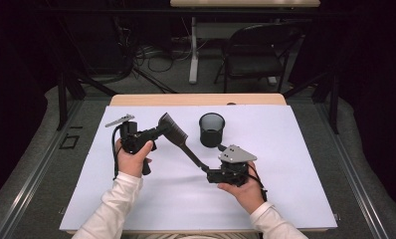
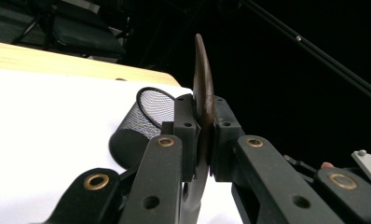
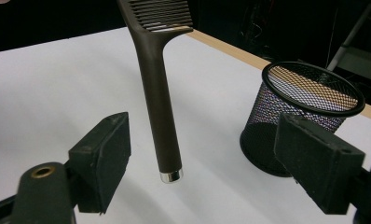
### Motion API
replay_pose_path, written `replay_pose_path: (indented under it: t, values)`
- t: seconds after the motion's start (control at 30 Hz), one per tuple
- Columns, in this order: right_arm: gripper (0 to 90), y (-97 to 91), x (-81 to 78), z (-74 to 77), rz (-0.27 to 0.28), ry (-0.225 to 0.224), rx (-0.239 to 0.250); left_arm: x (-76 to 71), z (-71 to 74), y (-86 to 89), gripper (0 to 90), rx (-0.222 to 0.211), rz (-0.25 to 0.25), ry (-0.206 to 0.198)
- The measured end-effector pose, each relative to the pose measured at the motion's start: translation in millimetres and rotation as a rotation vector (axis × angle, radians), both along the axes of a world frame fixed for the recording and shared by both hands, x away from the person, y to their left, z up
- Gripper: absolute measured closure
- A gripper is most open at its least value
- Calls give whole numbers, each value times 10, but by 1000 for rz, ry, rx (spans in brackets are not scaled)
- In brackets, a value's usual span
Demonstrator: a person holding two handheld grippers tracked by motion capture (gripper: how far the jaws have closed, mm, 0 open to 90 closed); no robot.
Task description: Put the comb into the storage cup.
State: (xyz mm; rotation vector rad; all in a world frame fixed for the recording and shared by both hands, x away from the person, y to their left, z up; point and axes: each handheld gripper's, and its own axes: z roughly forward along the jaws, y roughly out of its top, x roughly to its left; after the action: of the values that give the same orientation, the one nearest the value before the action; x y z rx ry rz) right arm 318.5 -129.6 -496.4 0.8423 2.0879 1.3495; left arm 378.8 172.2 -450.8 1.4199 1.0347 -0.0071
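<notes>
Comb [image 3: 158, 100] in left claw [image 2: 203, 140]

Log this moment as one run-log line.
left gripper: shut on comb head, held above table | right gripper: open, jaws either side of comb handle, not touching | mesh cup: upright on white sheet

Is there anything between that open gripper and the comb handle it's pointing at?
Nothing visible. The comb, held by the left gripper, hangs with its handle end in the gap of the right gripper. The mesh cup stands off to one side.
</notes>
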Motion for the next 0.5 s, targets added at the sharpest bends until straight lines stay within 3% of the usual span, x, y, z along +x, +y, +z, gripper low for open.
replay_pose_path:
  t: [0.23,0.5]
  values:
    - [143,11,2,-5,-10,-9,-1,-6,8,8,841,6,10,-15]
    - [76,21,-5,-2,4,-7,-7,-26,30,-6,841,31,30,-60]
